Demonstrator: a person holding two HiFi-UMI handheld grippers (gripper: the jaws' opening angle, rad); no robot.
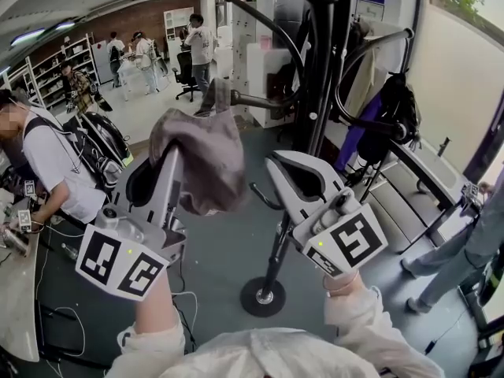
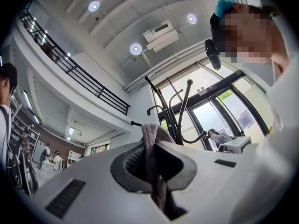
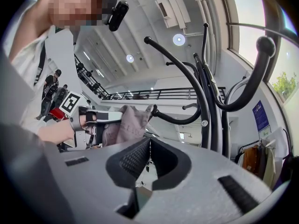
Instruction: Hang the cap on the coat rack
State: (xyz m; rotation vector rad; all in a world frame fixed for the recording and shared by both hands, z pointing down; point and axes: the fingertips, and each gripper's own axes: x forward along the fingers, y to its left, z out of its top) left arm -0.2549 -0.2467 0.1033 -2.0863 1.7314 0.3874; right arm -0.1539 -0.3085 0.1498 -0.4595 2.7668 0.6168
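Note:
A grey cap (image 1: 201, 160) hangs crumpled from my left gripper (image 1: 175, 152), which is shut on a fold of its fabric. The left gripper view shows that cap (image 2: 150, 146) pinched between the jaws of the left gripper (image 2: 149, 140). The black coat rack (image 1: 319, 93) stands just ahead, and one curved hook (image 1: 260, 101) reaches toward the cap's top. My right gripper (image 1: 277, 162) is raised beside the cap, shut and empty. In the right gripper view, the right gripper (image 3: 149, 141) points at the cap (image 3: 126, 122), which touches or nearly touches a hook tip (image 3: 154, 110).
The rack's round base (image 1: 262, 296) sits on the grey floor below my hands. Dark clothes and a bag (image 1: 394, 109) hang on its far side. A person (image 1: 47, 156) works at a table (image 1: 16, 290) on the left; others stand further back (image 1: 197, 42).

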